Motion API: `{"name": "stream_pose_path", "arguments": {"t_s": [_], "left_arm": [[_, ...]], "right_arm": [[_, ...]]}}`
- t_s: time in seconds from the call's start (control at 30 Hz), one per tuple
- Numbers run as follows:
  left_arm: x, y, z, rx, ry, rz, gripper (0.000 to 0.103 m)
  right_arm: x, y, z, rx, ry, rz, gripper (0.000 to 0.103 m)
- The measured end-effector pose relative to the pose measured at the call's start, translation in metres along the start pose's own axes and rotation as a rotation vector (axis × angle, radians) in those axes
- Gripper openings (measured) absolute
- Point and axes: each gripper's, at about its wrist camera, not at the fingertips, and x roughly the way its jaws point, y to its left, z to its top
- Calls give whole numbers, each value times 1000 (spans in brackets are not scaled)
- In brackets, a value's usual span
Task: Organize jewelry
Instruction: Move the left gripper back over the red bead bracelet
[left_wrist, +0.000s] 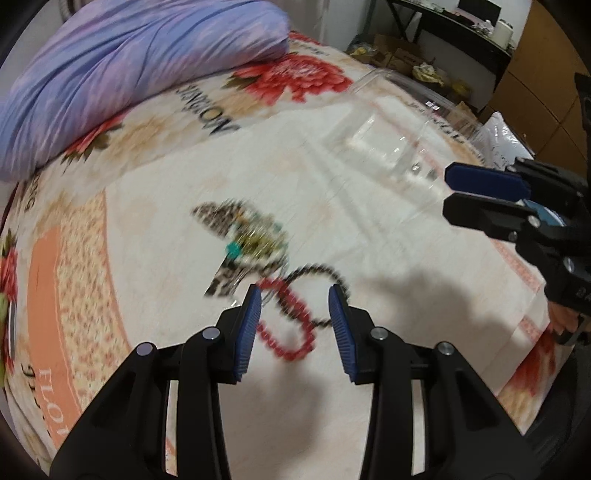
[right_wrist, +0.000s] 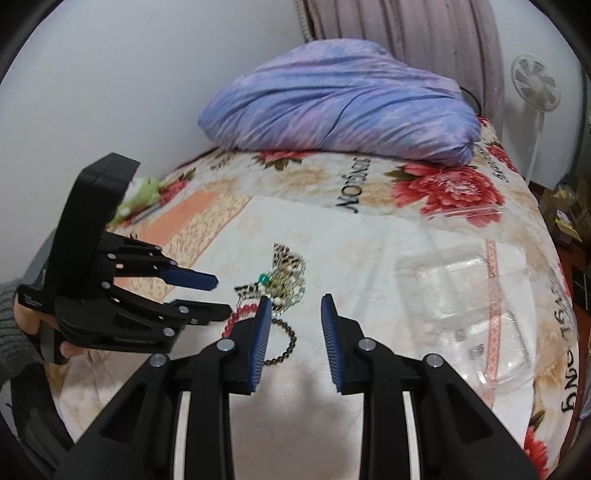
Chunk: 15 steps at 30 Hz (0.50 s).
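Now the left gripper (left_wrist: 293, 325) hangs just above the red bead bracelet (left_wrist: 286, 325), its jaws partly apart with nothing pressed between them, most likely lined up that way to straddle the loop where it overlaps the dark bead bracelet (left_wrist: 321, 291). Just beyond the red bracelet lies the tangled pile of jewelry (left_wrist: 243, 236) on the floral blanket (left_wrist: 147, 240), and well off to the right of that pile the clear plastic organizer box (left_wrist: 391, 147) waits, probably as the destination. The right gripper (right_wrist: 293, 325), jaws narrowly apart and empty, hovers near the pile.
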Motion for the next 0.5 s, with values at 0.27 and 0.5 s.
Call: {"name": "stream_pose_path", "arguments": {"t_s": [0.27, 0.5], "left_arm": [[30, 30, -35, -44, 26, 37, 22], [53, 36, -38, -81, 18, 14, 22]], "right_arm": [[41, 12, -10, -41, 76, -47, 29], [80, 16, -22, -80, 168, -65, 29]]}}
